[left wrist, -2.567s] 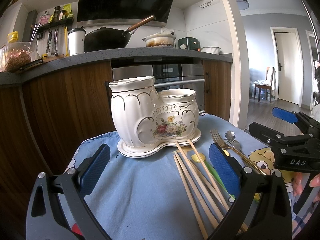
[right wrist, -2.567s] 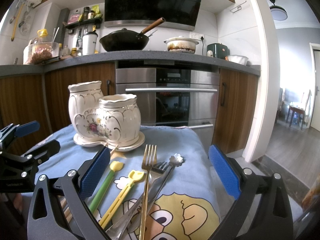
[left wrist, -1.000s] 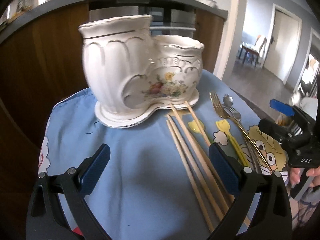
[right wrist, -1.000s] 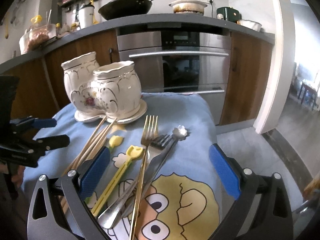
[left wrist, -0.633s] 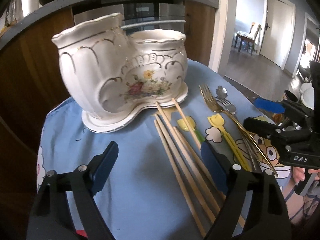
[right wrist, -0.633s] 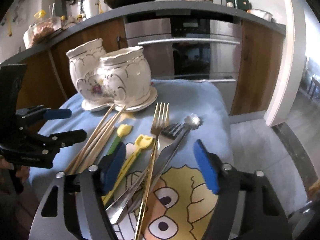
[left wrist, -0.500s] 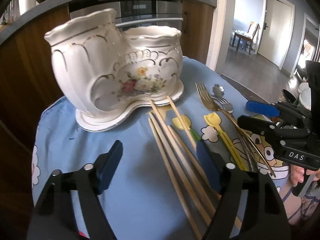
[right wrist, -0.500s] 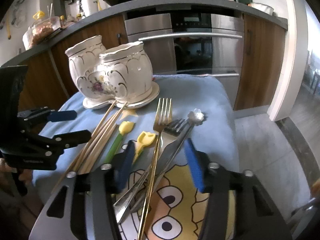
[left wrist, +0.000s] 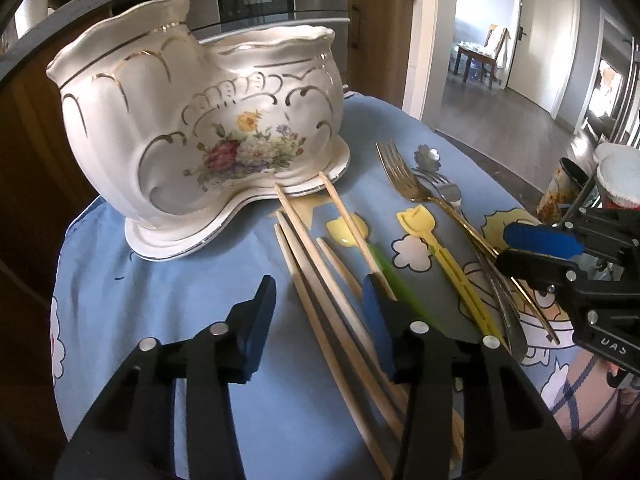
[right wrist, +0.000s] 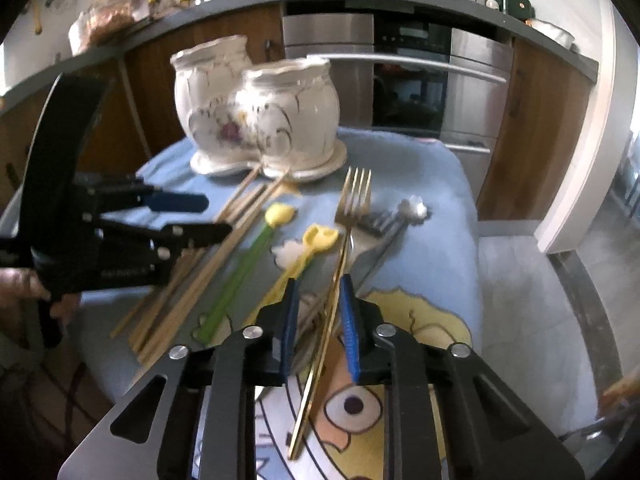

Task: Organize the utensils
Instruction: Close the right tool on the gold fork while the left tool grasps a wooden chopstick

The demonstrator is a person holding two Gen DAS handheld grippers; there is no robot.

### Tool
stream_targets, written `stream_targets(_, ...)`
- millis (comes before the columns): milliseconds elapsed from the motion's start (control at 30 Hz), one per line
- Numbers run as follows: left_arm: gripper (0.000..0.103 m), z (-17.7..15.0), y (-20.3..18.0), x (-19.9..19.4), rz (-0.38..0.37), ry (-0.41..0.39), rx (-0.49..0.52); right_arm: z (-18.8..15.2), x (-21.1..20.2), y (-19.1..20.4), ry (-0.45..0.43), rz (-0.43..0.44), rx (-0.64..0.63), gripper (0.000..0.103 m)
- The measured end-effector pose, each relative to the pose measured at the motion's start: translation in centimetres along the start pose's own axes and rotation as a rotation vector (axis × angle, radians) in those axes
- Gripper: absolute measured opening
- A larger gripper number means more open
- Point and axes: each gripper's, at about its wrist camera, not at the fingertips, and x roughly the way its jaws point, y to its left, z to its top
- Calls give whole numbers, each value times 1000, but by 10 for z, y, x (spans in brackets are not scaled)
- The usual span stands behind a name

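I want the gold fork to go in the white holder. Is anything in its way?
Nothing visible. The gold fork lies between the closing right gripper fingers, and only bare blue cloth lies between it and the holder.

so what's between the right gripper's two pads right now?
In the right wrist view, the gold fork runs handle-first through the right gripper, whose jaws are closing around it; a gap still shows each side. A silver handle lies just beside, under the left pad.

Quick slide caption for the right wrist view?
Right tongs closing around the gold fork on the blue cloth, holder behind.
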Motion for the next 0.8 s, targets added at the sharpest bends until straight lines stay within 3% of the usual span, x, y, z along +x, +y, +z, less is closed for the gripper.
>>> stream_targets(133,37,-2,0,2,-9,7,0,-1,5,-1,21,-12,3,9)
stream_targets(367,32,-3,7,3,-17,14,-19,9,13,-3,34,-56,-8,9)
stream_targets(600,32,-3,19,6,-48,19,-56,16,25,-10,59,-29,32,9)
stream_targets(800,15,-4,24,6,-81,15,-60,15,24,-12,54,8,39,7)
